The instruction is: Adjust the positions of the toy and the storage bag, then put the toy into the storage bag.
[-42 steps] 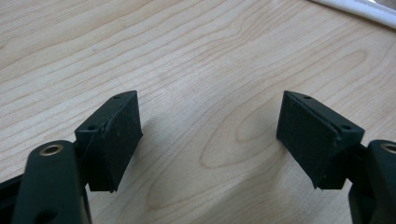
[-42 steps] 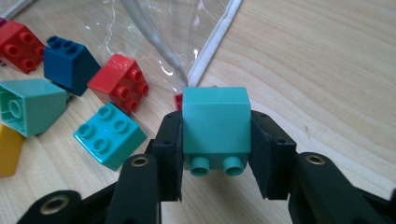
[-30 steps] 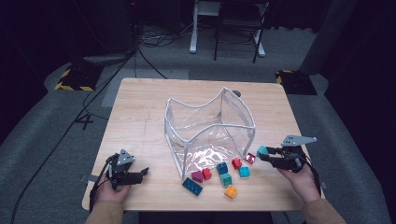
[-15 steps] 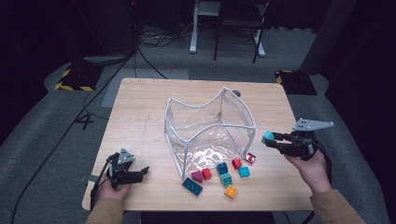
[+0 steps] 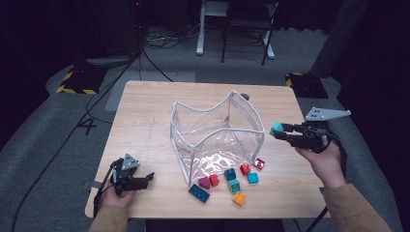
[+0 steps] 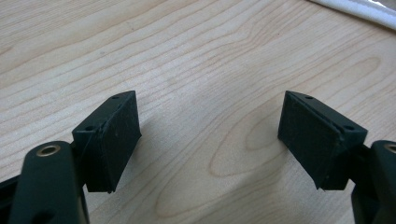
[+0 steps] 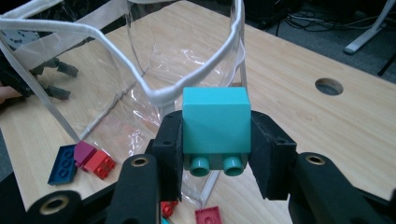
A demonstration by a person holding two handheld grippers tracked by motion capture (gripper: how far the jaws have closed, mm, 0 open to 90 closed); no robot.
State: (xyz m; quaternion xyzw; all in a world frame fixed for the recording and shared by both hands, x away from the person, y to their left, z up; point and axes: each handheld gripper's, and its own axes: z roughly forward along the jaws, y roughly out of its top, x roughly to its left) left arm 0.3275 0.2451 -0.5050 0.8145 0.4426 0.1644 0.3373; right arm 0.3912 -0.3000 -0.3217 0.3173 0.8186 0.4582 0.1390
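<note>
A clear plastic bag (image 5: 215,133) with a white rim stands open on the wooden table (image 5: 145,116). My right gripper (image 5: 283,133) is lifted beside the bag's right edge and is shut on a teal brick (image 5: 276,129). In the right gripper view that teal brick (image 7: 215,127) sits between the jaws, studs down, just outside the bag's white rim (image 7: 159,95). Several loose bricks, among them a dark blue brick (image 5: 199,193) and an orange brick (image 5: 239,198), lie in front of the bag. My left gripper (image 5: 145,179) rests open near the table's front left corner, over bare wood (image 6: 205,93).
A round cable hole (image 7: 328,87) lies in the table behind the bag. Black cables (image 5: 96,96) trail over the grey floor to the left. A white desk frame (image 5: 232,29) stands beyond the table.
My right gripper has risen from the table with the teal brick and moved up beside the bag's right rim. The left gripper has stayed put.
</note>
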